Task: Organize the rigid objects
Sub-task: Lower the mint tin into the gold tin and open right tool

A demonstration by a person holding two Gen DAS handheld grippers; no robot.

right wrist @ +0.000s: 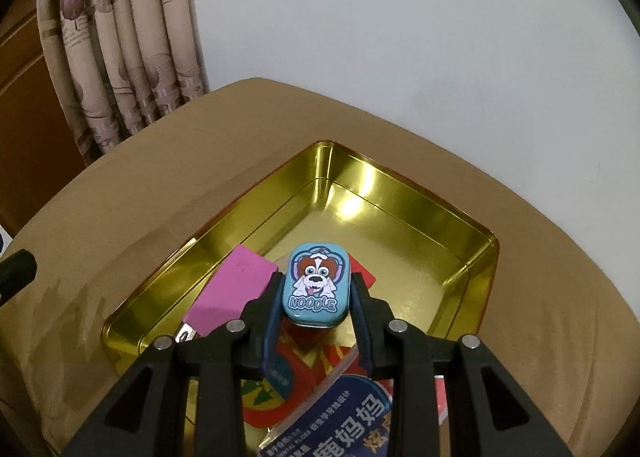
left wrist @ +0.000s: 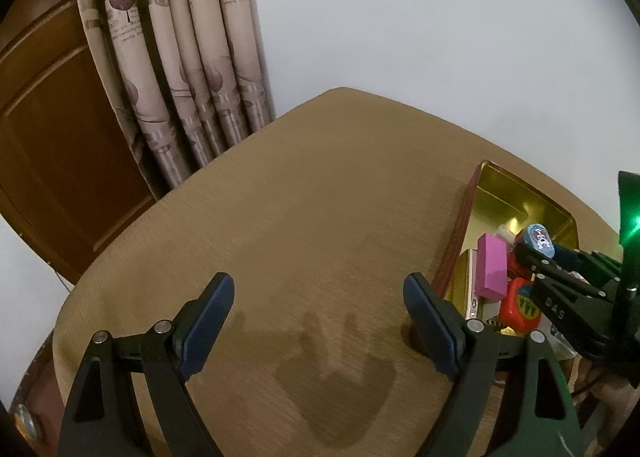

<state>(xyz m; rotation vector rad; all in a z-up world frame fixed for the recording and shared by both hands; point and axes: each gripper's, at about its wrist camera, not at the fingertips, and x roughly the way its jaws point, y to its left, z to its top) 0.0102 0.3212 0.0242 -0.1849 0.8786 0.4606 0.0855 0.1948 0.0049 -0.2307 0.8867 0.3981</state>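
Note:
My right gripper is shut on a small blue tin with a cartoon dog and the word NOODLE, held above the gold tray. The same tin shows in the left wrist view between the right gripper's fingers, over the tray. In the tray lie a pink block, a red case and a blue packet with white print. My left gripper is open and empty over the bare tan tabletop, left of the tray.
A tan cloth covers the round-cornered table. Patterned curtains and a brown wooden door stand behind the table's far left. A white wall is behind the table. The far half of the tray holds nothing.

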